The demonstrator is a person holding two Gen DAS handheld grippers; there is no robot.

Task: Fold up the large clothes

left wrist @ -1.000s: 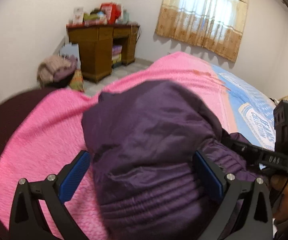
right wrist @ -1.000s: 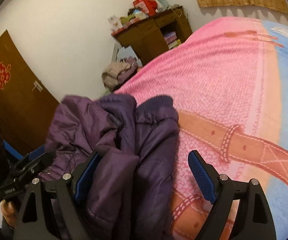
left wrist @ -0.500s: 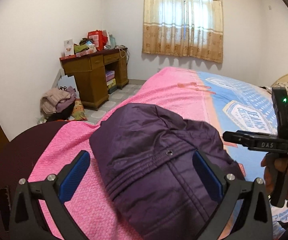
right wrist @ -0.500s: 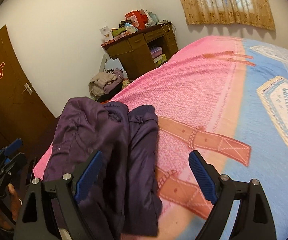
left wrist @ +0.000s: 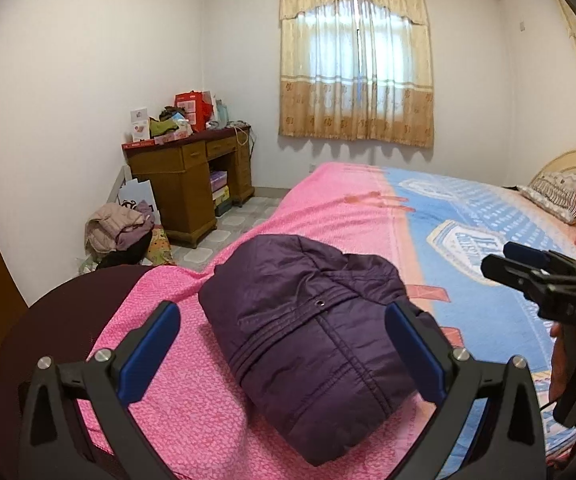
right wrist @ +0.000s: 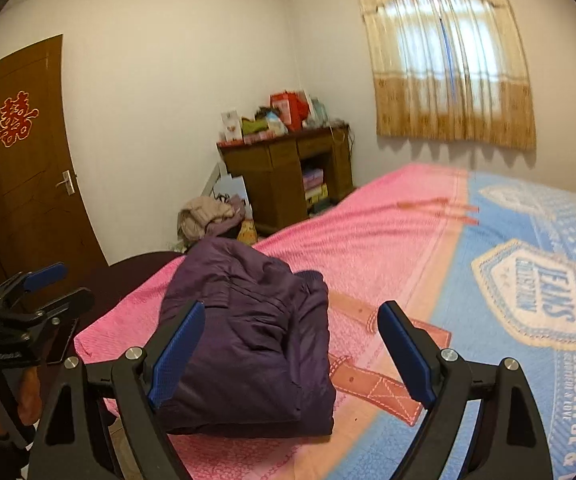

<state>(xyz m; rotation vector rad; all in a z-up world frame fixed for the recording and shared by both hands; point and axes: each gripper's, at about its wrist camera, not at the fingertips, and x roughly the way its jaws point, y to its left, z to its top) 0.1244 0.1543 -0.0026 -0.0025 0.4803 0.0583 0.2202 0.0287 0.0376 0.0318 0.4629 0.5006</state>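
A dark purple padded jacket (left wrist: 311,332) lies folded into a compact bundle near the foot corner of the bed (left wrist: 367,208), on the pink part of the cover. The right wrist view shows the same jacket (right wrist: 248,344) from its other side. My left gripper (left wrist: 284,344) hangs above and short of the bundle, its blue pads wide apart with nothing gripped. The right gripper (right wrist: 291,344) is also open and empty, with the jacket below and beyond it. Each gripper shows at the edge of the other's view, held in a hand.
The bed cover is pink near the foot and blue (left wrist: 487,240) toward the pillow (left wrist: 559,196). A wooden desk (left wrist: 192,184) piled with boxes stands by the far wall, with a heap of clothes (left wrist: 120,228) on the floor. A brown door (right wrist: 28,168) is at left.
Both grippers have pulled up and back from the jacket, which now rests folded on the bed. The views have tilted up, so more of the room shows.
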